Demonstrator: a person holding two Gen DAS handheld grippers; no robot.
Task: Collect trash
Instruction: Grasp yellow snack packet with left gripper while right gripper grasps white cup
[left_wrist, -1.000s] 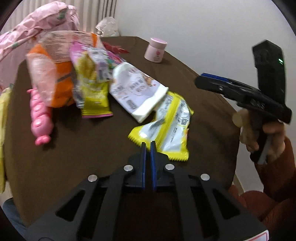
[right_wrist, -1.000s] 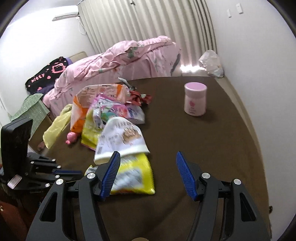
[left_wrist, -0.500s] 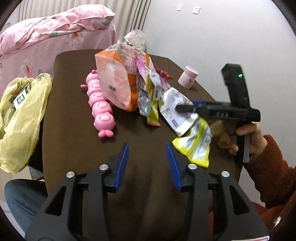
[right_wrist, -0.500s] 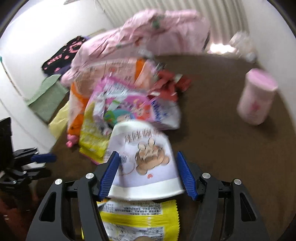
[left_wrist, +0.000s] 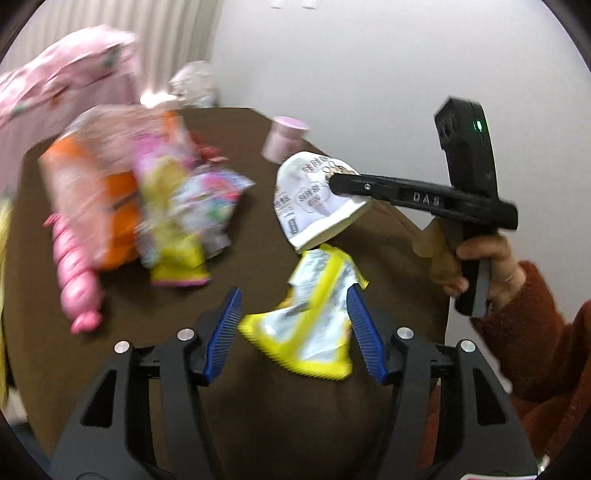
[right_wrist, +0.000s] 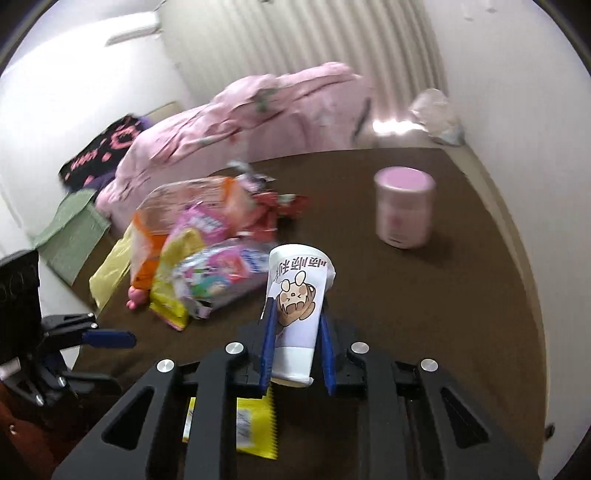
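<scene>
Clamping the white wrapper (right_wrist: 295, 314) between its blue pads, the right gripper (right_wrist: 295, 347) has just been closing and now holds it lifted off the brown table (right_wrist: 461, 314), cartoon print facing up; in the left wrist view the same wrapper hangs clear of the surface from the black jaws. Grip sits near the wrapper's open white end, probably so the limp body trails free. The left gripper (left_wrist: 295, 328) has just been opening; its jaws stand apart on either side of the yellow wrapper (left_wrist: 310, 321), pads not pressing, judged a pre-grasp straddle. Remaining trash, the wrapper pile (right_wrist: 199, 254), lies on the table's left side beside a pink toy (left_wrist: 74, 273). A pink jar (right_wrist: 404, 210) stands well apart.
</scene>
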